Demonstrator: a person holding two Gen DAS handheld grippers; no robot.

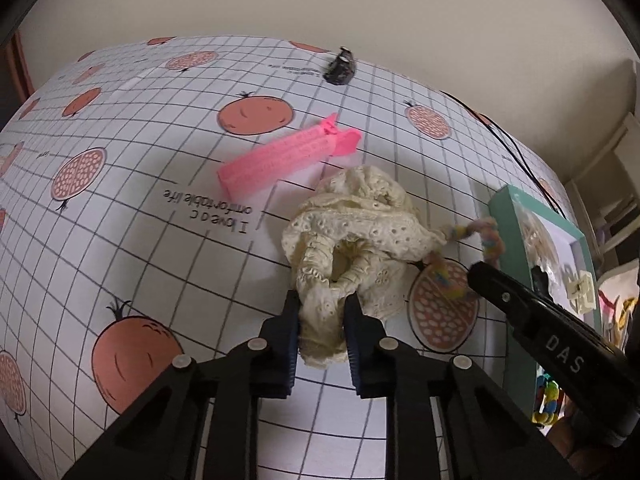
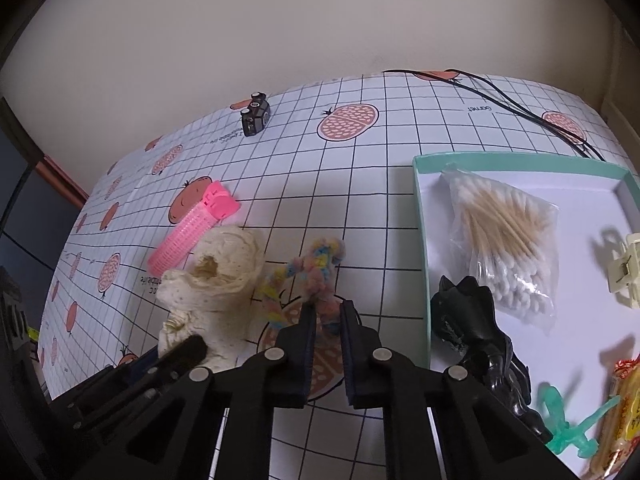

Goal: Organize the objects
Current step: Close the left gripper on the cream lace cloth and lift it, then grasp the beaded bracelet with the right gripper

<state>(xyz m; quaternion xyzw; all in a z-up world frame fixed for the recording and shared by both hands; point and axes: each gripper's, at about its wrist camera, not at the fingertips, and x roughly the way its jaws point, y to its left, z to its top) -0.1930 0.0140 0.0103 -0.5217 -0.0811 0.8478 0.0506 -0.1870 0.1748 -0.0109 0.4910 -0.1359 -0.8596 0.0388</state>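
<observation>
A: What did we have in the claws just then?

B: Our left gripper (image 1: 322,312) was clenched on the cream lace scrunchie (image 1: 352,236), which bunched out ahead toward twelve o'clock. Our right gripper (image 2: 325,320) was pinched on the pastel fuzzy hair tie (image 2: 316,272), its long axis running straight out along the fingers to twelve.

A: And where did they have to go?

B: We judged the teal tray (image 2: 420,240) to be the place. From the right claw it lay at about two o'clock, just beside; from the left it sat out at three, beyond the other gripper. So the right was the nearer one.

A: What did we count?

B: Near to far: one scrunchie and one hair tie in hand. In the tray, one black figure (image 2: 476,320), one green plastic piece (image 2: 568,424), one snack packet (image 2: 624,416) at the edge, one bag of cotton swabs (image 2: 508,240), one cream claw clip (image 2: 624,268). Loose on the gridded tablecloth (image 2: 380,184), one pink clip (image 1: 288,156) at eleven o'clock, its long axis slanting up to the right, and farthest, one small black object (image 2: 255,114).
</observation>
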